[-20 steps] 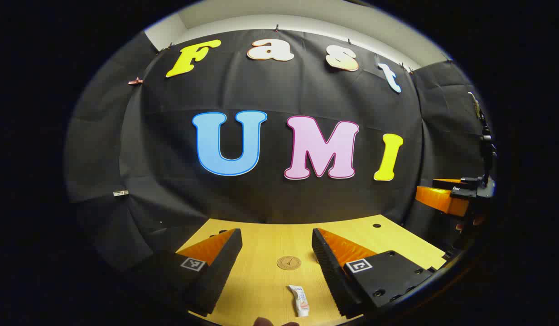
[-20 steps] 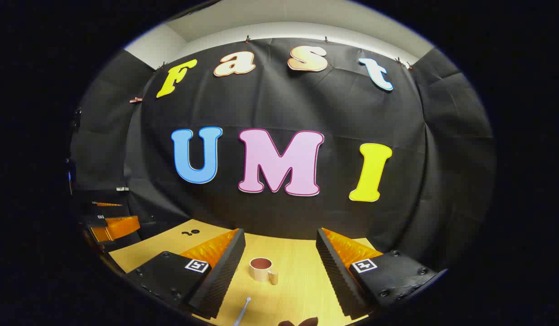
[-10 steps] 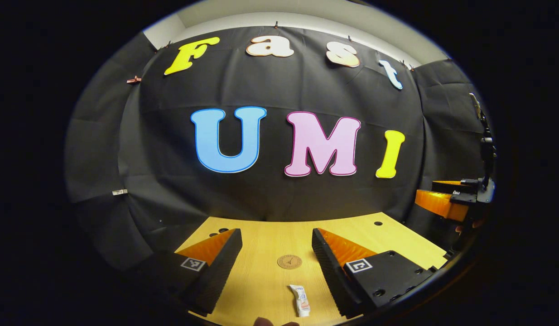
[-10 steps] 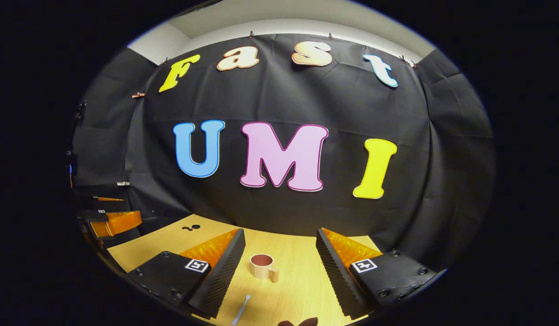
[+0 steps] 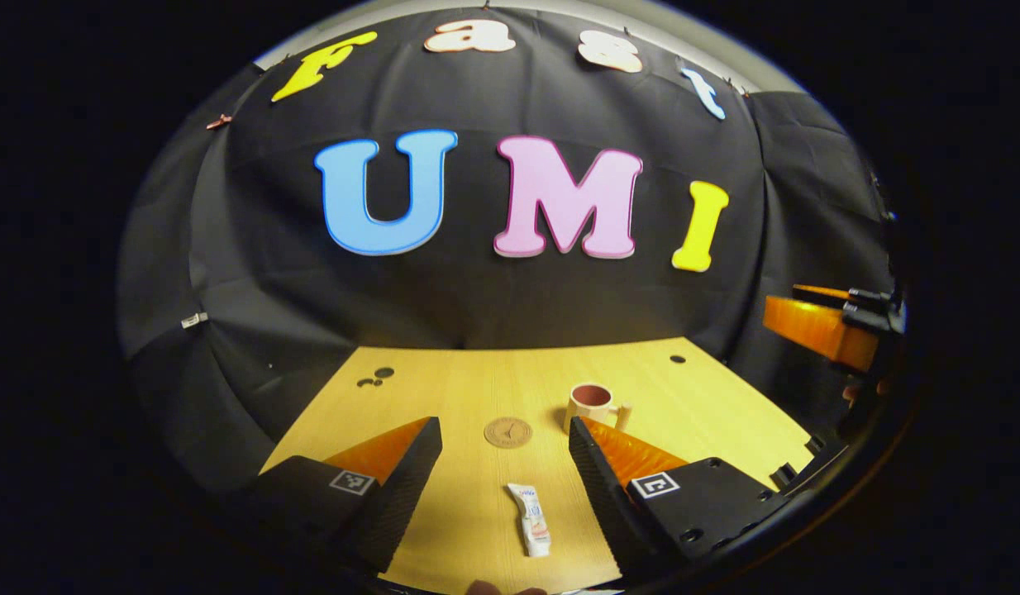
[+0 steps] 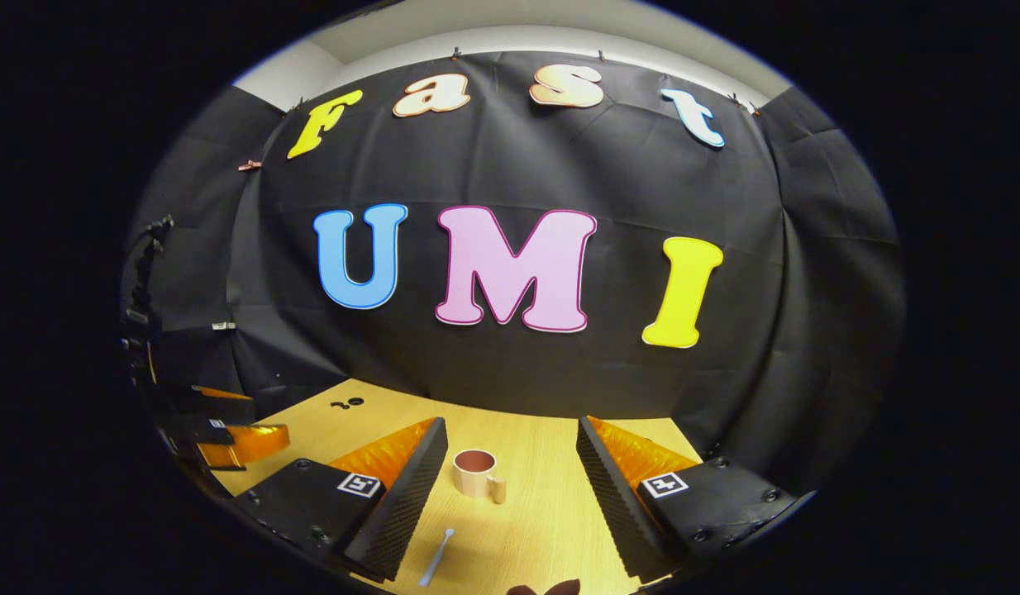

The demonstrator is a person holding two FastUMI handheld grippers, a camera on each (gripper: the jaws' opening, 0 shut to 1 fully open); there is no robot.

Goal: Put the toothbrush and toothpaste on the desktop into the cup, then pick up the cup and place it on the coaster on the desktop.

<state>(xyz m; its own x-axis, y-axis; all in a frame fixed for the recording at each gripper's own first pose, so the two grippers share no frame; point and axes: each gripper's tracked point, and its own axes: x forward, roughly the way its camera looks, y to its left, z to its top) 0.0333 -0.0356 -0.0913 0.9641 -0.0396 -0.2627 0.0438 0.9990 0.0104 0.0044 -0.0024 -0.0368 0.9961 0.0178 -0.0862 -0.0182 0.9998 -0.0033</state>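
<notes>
You hold two grippers above the yellow wooden desktop point(image 5: 444, 397), and both are wide open with nothing between their fingers.

In the left gripper view, your left gripper point(image 5: 503, 434) hangs over the near part of the desktop. One small white toothpaste tube point(image 5: 531, 529) lies flat between its fingers, near you. Just past it sits one round brown coaster point(image 5: 507, 431), a little farther off. One tan cup with a dark red inside point(image 5: 591, 402) stands upright to the right of the coaster, apart from it, with its handle pointing right. Your other gripper shows far off at the right edge.

In the right gripper view, your right gripper point(image 6: 510, 442) frames that same cup point(image 6: 476, 473). One thin white toothbrush point(image 6: 437, 557) lies flat on the desktop, nearer to you than the cup and apart from it. The cup has nothing in it.
</notes>
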